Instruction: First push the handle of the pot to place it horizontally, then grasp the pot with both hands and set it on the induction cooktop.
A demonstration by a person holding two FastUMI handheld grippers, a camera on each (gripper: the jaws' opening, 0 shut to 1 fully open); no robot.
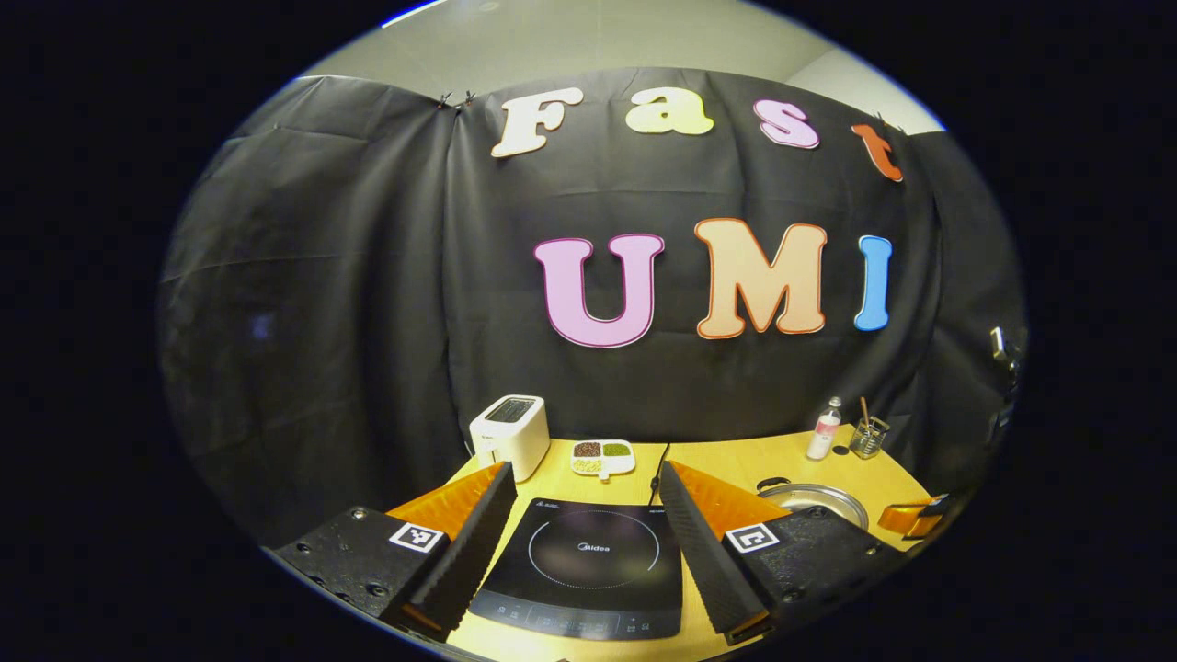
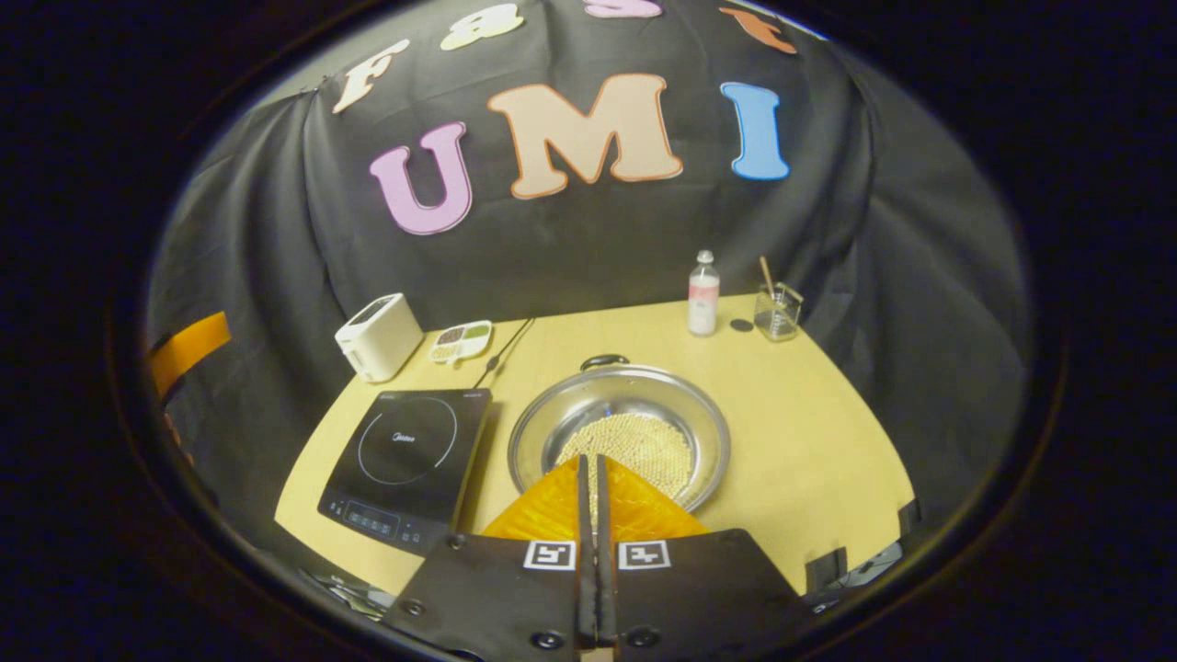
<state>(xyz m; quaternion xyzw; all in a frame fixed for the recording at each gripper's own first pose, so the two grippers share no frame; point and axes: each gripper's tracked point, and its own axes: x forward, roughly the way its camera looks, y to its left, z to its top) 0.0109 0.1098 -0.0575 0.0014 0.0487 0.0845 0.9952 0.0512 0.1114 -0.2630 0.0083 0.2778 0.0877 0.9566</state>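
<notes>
Two hand-held grippers hang above a yellow wooden table [image 2: 809, 441]. The left gripper [image 1: 587, 487], with orange-backed black fingers, has its fingers spread wide apart, and between them lies the flat black induction cooktop [image 1: 588, 565] at the table's near edge, nothing held. The right gripper [image 2: 588, 473] has its fingers pressed together with only a thin slit between, its tips over the near rim of the round shallow stainless-steel pot [image 2: 620, 432]; whether they touch the rim cannot be told.

The pot sits on the table just right of the cooktop [image 2: 409, 464], apart from it by a narrow strip of bare wood. Its inner floor looks pale and dimpled. A small dark loop handle [image 2: 604, 361] stands at its far rim; the near side is hidden by the fingers. In the left gripper view the pot [image 1: 814, 501] shows beyond the right finger, with an orange piece of the other gripper past it.

Farther back stand a white toaster [image 2: 379, 336], a small white divided dish of grains [image 2: 462, 340], and a black cable [image 2: 501, 354] running from the wall toward the cooktop. At the far right, well apart from the pot, are a clear plastic bottle [image 2: 703, 294], a dark cap [image 2: 741, 325] and a glass beaker with a stick [image 2: 777, 311].
</notes>
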